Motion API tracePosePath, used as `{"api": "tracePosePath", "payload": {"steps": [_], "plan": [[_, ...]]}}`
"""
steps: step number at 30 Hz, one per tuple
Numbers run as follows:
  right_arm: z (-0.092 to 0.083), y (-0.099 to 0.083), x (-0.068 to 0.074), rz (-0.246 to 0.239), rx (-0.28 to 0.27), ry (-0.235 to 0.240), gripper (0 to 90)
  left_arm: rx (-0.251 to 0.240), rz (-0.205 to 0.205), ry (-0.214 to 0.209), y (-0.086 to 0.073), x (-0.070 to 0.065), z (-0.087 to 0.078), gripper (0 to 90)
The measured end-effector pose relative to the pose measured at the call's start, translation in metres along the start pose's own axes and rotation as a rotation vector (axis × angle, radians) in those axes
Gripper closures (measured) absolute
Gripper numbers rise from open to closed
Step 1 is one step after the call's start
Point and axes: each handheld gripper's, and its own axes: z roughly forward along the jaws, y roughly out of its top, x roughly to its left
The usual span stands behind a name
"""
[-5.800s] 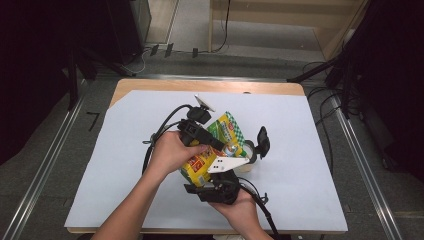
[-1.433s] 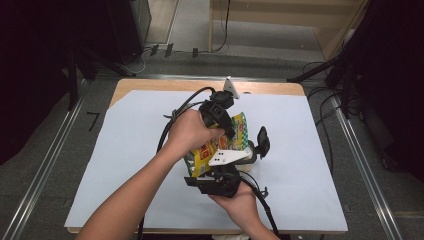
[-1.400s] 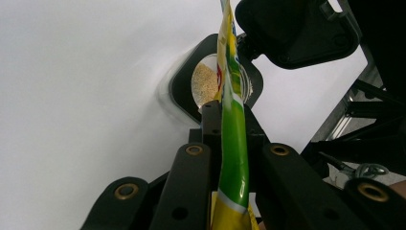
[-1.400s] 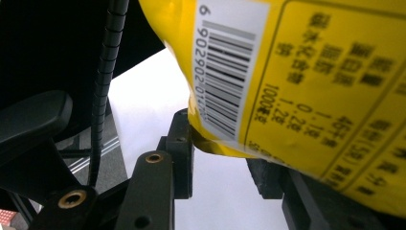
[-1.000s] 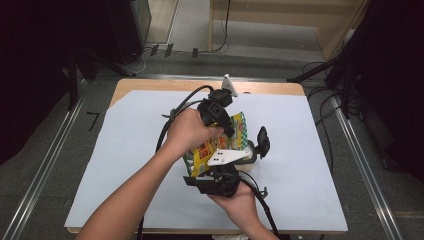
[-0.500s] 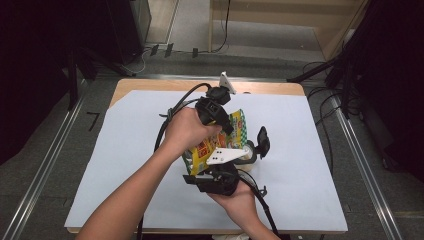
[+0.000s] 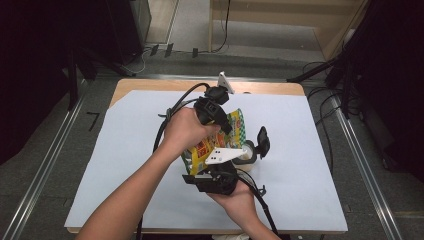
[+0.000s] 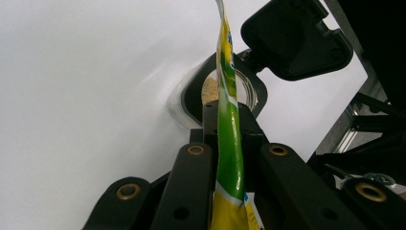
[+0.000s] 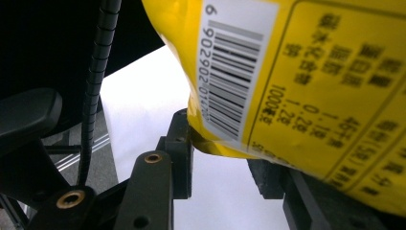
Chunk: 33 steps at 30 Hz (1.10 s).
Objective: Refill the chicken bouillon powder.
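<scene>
Snack pouch (image 7: 227,137) hangs over the open jar (image 7: 247,154), gripped at both ends. Your left gripper (image 7: 220,117) is clenched flat on the pouch's thin top seam, directly above the jar mouth; your right gripper (image 7: 215,177) grasps the bottom corner (image 9: 210,139), on the jar's near side. It looks light, crinkly and slippery, so I'd keep hold of the stiffer sealed edges, not the soft belly. Its back panel carries a barcode (image 9: 230,72) beginning 6 9029 and blurred nutrition-table characters
</scene>
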Motion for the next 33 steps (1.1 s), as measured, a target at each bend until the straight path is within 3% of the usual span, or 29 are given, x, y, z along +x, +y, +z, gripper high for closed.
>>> {"api": "tracePosePath", "payload": {"steps": [33], "plan": [[0.0021, 0.0033, -0.0033, -0.006, 0.012, 0.011, 66.4, 0.002, -0.023, -0.016, 0.0002, 0.0102, 0.0002, 87.3]]}}
